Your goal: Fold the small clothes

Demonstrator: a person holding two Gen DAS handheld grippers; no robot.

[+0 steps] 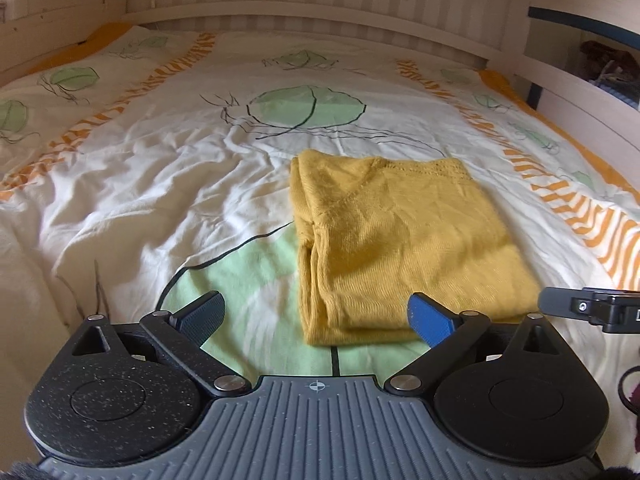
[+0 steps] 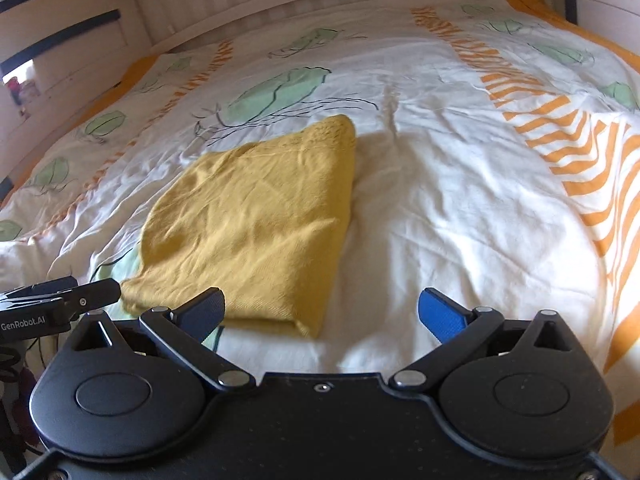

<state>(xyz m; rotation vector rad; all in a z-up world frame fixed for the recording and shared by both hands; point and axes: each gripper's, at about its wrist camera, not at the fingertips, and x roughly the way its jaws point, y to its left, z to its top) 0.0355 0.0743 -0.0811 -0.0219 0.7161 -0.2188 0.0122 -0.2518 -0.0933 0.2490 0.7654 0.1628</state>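
No container showed in either view; the only thing carrying anything was the bed (image 1: 168,184), dressed in a white cover (image 2: 460,208) printed with green leaf shapes and orange striped bands. A pale slatted bed frame (image 1: 304,12) ran along the far side, and shelving (image 1: 584,40) stood at the right edge of the left wrist view.

A folded mustard-yellow garment (image 1: 404,240) lay flat on the cover, near the front edge of the bed and roughly midway across it. Wide stretches of rumpled cover lay bare around it: to its left in the left wrist view, to its right in the right wrist view (image 2: 256,216), and beyond it up to the frame.

The garment was a knit, folded into a thick, roughly rectangular bundle. Its layered folded edges showed along the left side, and an openwork band ran along the far edge. The top face was lightly creased.

The left gripper (image 1: 316,320) hovered at the near edge of the garment with its fingers (image 1: 434,322) spread wide, nothing between them. The right gripper (image 2: 322,314) hung just beside it, fingers (image 2: 442,316) likewise wide and holding nothing, above the garment's near right corner. Each gripper's tip appeared at the side of the other's view.
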